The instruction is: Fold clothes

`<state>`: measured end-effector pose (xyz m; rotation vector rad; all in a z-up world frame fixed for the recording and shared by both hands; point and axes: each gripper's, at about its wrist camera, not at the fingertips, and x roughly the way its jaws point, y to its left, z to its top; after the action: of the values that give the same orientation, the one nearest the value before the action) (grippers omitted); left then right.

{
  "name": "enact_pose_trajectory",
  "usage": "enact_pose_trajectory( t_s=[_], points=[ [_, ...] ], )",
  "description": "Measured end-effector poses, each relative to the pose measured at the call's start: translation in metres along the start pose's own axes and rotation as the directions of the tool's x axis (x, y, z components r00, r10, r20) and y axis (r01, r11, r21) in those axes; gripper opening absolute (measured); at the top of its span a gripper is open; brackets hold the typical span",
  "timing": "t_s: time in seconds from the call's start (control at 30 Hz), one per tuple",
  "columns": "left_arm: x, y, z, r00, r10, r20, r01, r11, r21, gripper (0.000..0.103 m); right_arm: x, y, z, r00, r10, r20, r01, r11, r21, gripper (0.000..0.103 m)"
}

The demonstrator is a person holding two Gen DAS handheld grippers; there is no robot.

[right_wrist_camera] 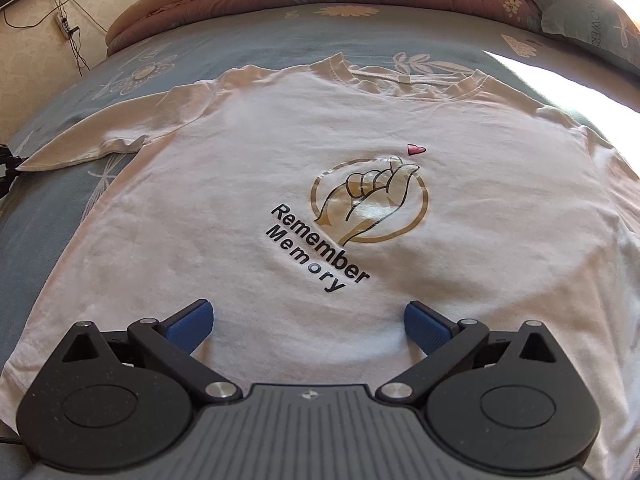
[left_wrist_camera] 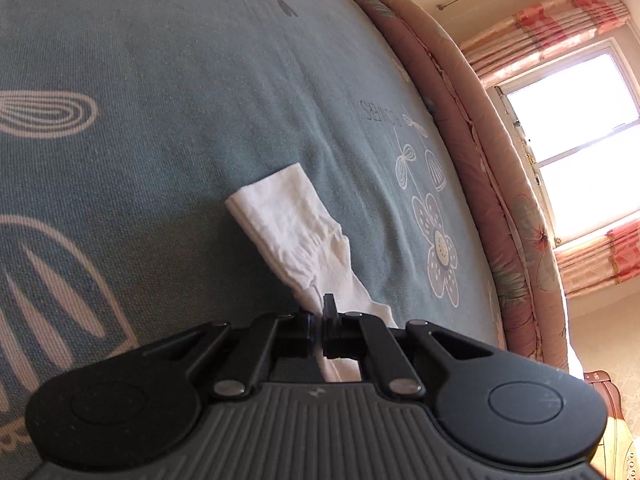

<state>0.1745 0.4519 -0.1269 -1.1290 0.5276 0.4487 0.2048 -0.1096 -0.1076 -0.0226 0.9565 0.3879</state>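
Right gripper (right_wrist_camera: 309,322), jaws spread wide, hovers over the hem of a white T-shirt (right_wrist_camera: 248,152) lying flat, print up, on the blue-green bedsheet (right_wrist_camera: 48,208). Left gripper (left_wrist_camera: 319,312) pinches the shirt's sleeve (left_wrist_camera: 288,216); beyond, a floral quilt (left_wrist_camera: 472,152) and window (left_wrist_camera: 576,120).

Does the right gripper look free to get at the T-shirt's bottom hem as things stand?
Probably yes. The right gripper is open and empty, its blue pads spread just above the white T-shirt near the hem, nothing between them. The left gripper is shut on white cloth elsewhere.
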Motion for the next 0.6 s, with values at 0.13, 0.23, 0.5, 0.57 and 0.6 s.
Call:
enact_pose_trajectory(
  t_s=[0.13, 0.23, 0.5, 0.57, 0.6],
  points=[
    [-0.018, 0.007, 0.0, 0.999, -0.02, 0.038, 0.02, 1.0, 0.019, 0.003, 0.0, 0.0, 0.001, 1.0, -0.002, -0.005, 0.002, 1.0, -0.002, 0.103],
    [-0.026, 0.007, 0.003, 0.998, -0.031, 0.052, 0.03, 0.999, 0.027, 0.004, 0.001, 0.0, 0.001, 1.0, -0.005, -0.008, 0.005, 1.0, -0.006, 0.103],
    [-0.044, 0.016, 0.005, 1.0, -0.009, -0.029, 0.011, 0.998, 0.068, 0.015, 0.002, 0.003, 0.0, 1.0, -0.023, -0.009, 0.022, 0.999, -0.026, 0.103],
    [-0.054, 0.02, 0.007, 1.0, 0.003, -0.029, -0.001, 0.997, 0.077, 0.019, 0.002, 0.003, 0.0, 1.0, -0.02, -0.009, 0.019, 1.0, -0.024, 0.103],
    [-0.059, 0.022, 0.007, 1.0, 0.009, -0.03, -0.007, 0.997, 0.082, 0.02, 0.002, 0.003, 0.0, 1.0, -0.018, -0.009, 0.017, 1.0, -0.025, 0.103]
  ],
)
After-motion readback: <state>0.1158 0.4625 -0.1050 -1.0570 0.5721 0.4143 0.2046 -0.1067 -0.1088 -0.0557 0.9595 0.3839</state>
